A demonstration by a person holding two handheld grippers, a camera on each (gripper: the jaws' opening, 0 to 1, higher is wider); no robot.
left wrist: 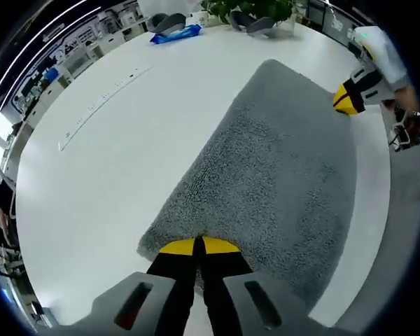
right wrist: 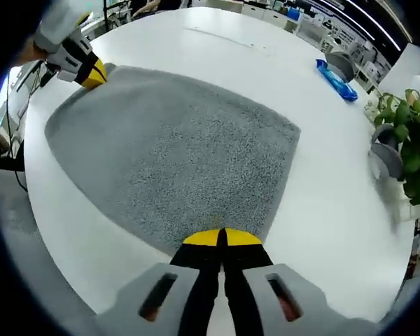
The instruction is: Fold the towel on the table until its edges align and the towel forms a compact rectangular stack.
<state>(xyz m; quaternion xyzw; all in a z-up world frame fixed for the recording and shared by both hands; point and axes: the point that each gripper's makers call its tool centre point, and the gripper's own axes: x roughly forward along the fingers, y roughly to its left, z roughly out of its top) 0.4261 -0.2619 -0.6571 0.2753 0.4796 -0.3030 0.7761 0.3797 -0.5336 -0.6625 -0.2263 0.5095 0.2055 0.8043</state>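
The grey towel [left wrist: 280,175] is spread flat on the white table [left wrist: 112,175]; its corners are clamped by left gripper [left wrist: 199,246] and right gripper [right wrist: 222,238] (jaws together), bare tabletop at upper left

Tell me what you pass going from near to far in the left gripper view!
Left gripper pinching the towel's near edge → gray towel → bare white table → blue packet → green plant.
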